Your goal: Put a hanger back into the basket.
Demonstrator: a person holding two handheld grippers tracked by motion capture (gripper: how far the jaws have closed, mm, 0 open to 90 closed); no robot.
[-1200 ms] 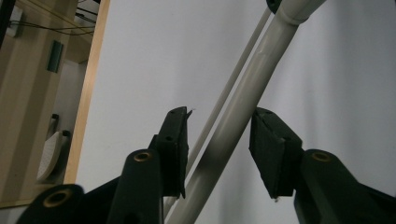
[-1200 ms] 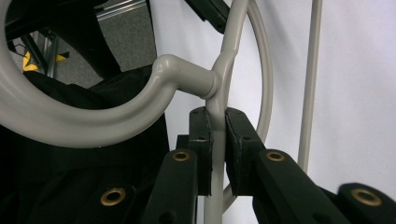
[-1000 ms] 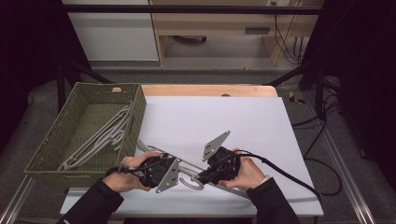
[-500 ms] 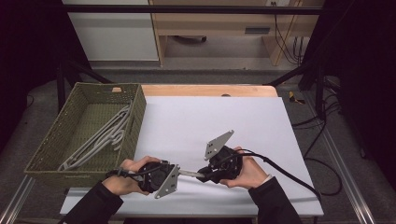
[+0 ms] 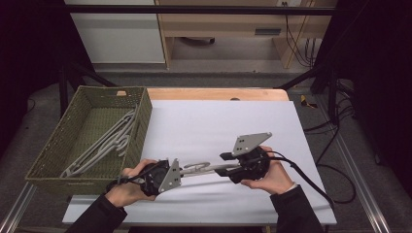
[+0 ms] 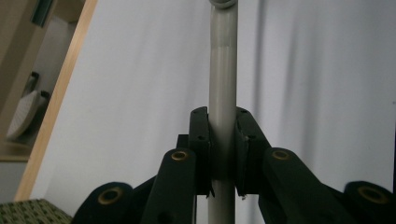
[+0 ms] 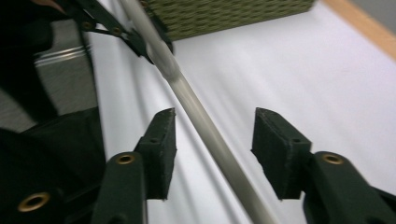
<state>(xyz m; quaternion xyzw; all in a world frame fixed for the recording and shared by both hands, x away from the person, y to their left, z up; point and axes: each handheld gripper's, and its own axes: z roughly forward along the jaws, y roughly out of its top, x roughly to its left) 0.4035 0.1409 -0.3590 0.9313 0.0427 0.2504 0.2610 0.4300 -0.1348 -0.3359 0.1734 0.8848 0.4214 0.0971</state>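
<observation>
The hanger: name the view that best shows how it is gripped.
Left gripper view: the hanger bar sits clamped between the left gripper pads. The right gripper view shows the bar between the right gripper's just-opened jaws, untouched. The high view shows the hanger spanning both grippers.
</observation>
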